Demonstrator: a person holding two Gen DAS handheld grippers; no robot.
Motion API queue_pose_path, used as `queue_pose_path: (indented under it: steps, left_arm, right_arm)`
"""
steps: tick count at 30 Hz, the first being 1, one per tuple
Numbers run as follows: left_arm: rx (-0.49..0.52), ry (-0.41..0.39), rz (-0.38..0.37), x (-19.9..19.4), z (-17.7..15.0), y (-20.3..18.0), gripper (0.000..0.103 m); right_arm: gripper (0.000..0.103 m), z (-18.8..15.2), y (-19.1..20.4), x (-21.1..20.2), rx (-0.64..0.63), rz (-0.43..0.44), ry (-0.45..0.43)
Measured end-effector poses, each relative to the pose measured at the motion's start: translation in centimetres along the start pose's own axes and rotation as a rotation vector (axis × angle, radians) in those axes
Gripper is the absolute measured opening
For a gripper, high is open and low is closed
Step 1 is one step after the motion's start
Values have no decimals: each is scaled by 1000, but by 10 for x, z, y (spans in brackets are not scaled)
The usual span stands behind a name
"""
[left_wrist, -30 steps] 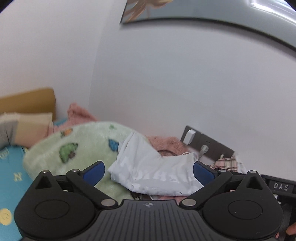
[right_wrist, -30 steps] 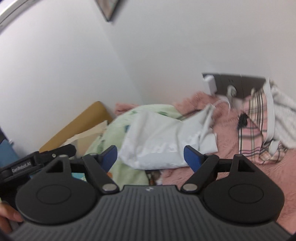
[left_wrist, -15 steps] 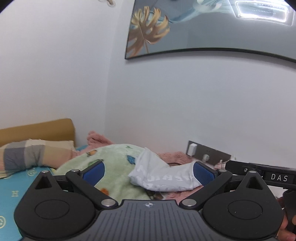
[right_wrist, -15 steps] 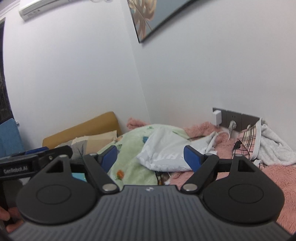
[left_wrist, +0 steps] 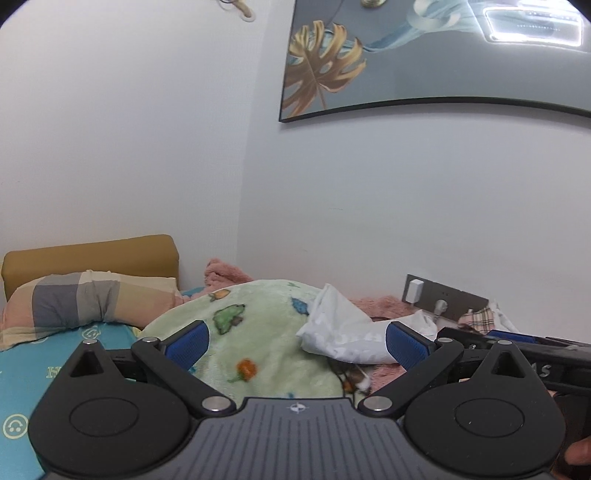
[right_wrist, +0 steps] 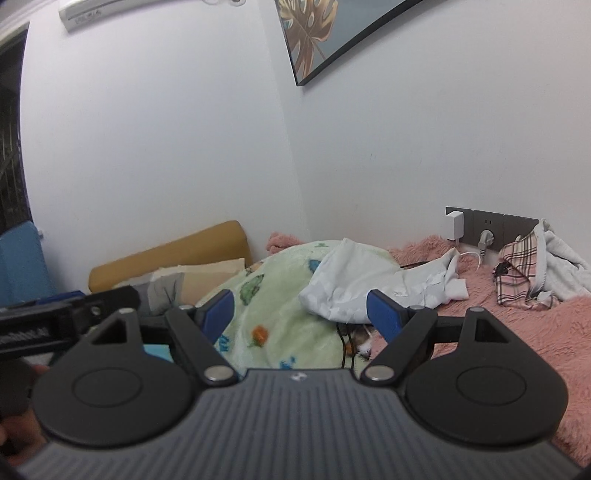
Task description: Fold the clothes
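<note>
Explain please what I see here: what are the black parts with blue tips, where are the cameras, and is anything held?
These are two hand-held grippers, one per hand, each with a camera looking along its fingers. One picture is from the left gripper, the other from the right gripper. Both are open and hold nothing. Ahead is a bed: a white garment lies crumpled across a green blanket and a pink blanket. A pillow lies to the left, a plaid cloth by the wall sockets.

place: home bedroom | bed: checked pillow (left_wrist: 88, 301) against tan headboard (left_wrist: 92, 254), green animal-print blanket (left_wrist: 251, 332), pink fleece (right_wrist: 517, 332) | walls: framed leaf picture (left_wrist: 424, 55), socket strip (right_wrist: 491, 225), air conditioner (right_wrist: 107, 13) | crumpled clothes (right_wrist: 369, 288) lying around
</note>
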State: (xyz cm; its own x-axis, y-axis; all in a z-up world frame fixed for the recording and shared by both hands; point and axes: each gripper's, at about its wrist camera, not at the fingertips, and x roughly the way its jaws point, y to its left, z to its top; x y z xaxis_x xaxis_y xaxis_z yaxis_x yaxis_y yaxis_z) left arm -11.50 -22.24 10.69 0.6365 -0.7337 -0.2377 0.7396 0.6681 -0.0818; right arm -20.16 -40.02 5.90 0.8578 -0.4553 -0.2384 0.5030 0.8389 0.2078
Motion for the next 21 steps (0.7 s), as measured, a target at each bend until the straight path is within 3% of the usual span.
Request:
queue_pose_path:
  steps: [11, 21]
  left_arm:
    - [-32, 23, 55, 17, -13, 21, 103]
    - [-25, 31, 63, 17, -16, 18, 103]
  right_arm:
    - [81, -21, 12, 30, -49, -46, 15]
    - [81, -21, 18, 24, -73, -41, 12]
